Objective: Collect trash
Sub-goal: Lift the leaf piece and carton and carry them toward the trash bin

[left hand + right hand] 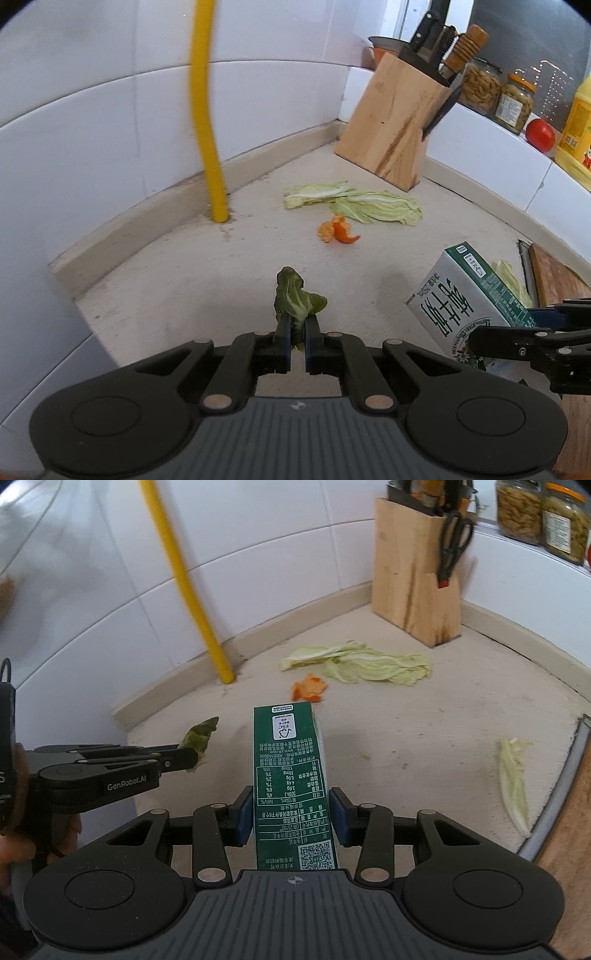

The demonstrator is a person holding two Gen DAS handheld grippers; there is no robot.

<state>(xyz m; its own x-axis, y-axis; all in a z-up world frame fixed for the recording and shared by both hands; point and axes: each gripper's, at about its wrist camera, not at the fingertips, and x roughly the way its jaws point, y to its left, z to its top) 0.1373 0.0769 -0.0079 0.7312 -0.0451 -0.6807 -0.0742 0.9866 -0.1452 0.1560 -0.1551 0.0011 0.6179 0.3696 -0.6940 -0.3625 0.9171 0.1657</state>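
Observation:
My left gripper (297,326) is shut on a dark green wilted leaf (295,297), held above the beige counter; the same leaf (199,736) and left gripper (190,758) show at the left of the right wrist view. My right gripper (291,812) is shut on a green and white milk carton (290,779), which sticks out forward between the blue pads; this carton (461,299) appears at the right of the left wrist view. On the counter lie pale cabbage leaves (354,203), an orange peel (338,230) and one more cabbage strip (513,779).
A wooden knife block (397,118) stands in the far corner, with scissors (452,546) hung on it. A yellow pipe (207,122) runs down the tiled wall. Jars (498,92), a tomato (540,134) and an oil bottle (576,136) sit on the ledge. A wooden board (569,805) lies at the right.

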